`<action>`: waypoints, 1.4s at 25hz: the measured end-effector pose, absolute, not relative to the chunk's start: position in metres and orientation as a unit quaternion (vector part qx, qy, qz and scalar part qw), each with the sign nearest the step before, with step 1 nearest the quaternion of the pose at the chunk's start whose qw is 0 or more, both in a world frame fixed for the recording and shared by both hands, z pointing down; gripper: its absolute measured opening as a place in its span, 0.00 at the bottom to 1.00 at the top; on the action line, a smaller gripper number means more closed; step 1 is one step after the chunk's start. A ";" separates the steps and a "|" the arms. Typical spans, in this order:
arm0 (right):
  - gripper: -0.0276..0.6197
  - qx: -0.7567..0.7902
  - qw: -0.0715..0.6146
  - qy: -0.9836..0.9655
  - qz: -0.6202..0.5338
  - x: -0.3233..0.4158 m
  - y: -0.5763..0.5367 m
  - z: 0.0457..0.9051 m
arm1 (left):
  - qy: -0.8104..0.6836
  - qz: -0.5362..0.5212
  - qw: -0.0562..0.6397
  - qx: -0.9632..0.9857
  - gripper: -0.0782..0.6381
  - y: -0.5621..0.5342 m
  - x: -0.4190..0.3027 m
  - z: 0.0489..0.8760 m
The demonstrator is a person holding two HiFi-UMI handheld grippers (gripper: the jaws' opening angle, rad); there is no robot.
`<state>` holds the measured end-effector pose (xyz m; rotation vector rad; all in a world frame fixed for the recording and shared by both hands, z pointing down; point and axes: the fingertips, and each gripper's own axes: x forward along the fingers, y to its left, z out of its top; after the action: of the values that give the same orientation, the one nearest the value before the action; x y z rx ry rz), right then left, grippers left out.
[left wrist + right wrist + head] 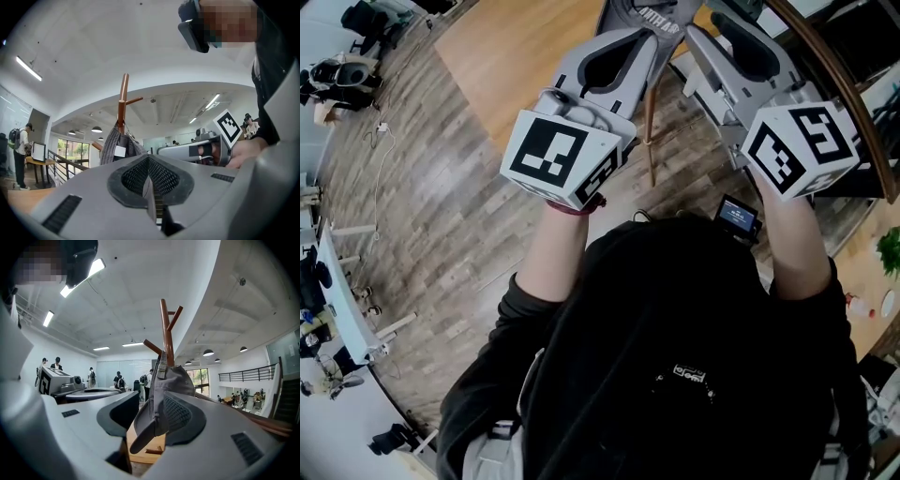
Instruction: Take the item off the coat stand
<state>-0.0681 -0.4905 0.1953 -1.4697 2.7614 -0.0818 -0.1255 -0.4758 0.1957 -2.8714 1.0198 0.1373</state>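
Grey cloth cap (174,380) hanging on the reddish-brown wooden coat stand (165,329), curved brim pointing down.
The right hand-held gripper (150,398) stands wide, with the cap's brim in the gap just beside its black cross-ribbed pad (183,414). The left hand-held gripper (149,161) has its smooth grey jaws pressed together on nothing. A small white tag (120,151) on the cap's corded cloth is too small to read.

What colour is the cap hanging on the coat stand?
Grey cap, on a reddish-brown coat stand; clearest in the right gripper view.
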 end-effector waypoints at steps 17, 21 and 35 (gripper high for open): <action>0.36 -0.479 -0.026 0.876 -0.048 -0.073 -0.517 0.211 | 0.339 0.046 0.031 -0.939 0.11 -0.485 -0.136 0.204; 0.36 -0.489 -0.016 0.872 -0.022 -0.063 -0.536 0.197 | 0.357 0.047 0.042 -0.932 0.11 -0.492 -0.143 0.203; 0.21 -0.522 -0.044 0.852 -0.001 -0.073 -0.560 0.219 | 0.350 0.036 0.039 -0.935 0.11 -0.494 -0.137 0.214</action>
<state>-0.0726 -0.5595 0.2194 -1.6858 2.7536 -0.0028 -0.1374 -0.4939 0.2137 -2.8667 1.0722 0.1096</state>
